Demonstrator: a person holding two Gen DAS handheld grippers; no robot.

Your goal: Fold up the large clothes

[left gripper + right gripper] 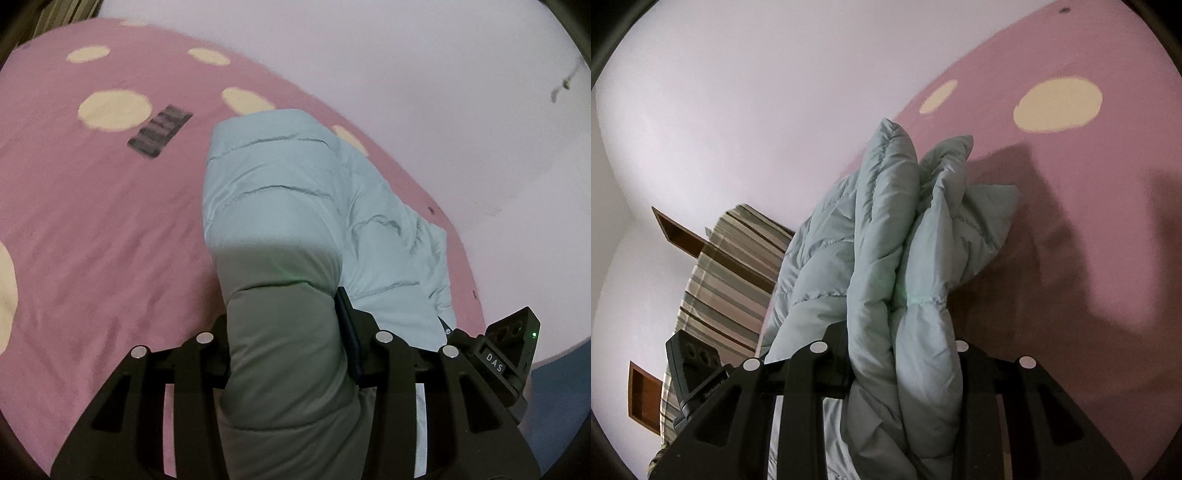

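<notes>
A pale mint-green quilted puffer jacket [295, 192] lies on a pink bedsheet [92, 221] with cream dots. My left gripper [284, 332] is shut on a thick padded fold of the jacket, which fills the gap between its fingers and hides the fingertips. In the right wrist view my right gripper [897, 354] is shut on several bunched layers of the same jacket [886, 240], lifted off the sheet [1071, 184]. The jacket's shadow falls on the sheet to the right.
A dark rectangular remote-like object [159, 131] lies on the sheet left of the jacket. A white wall [424, 74] borders the bed. A striped pillow or bedding [731, 273] and brown wooden shelves [677, 230] lie beyond the bed's end.
</notes>
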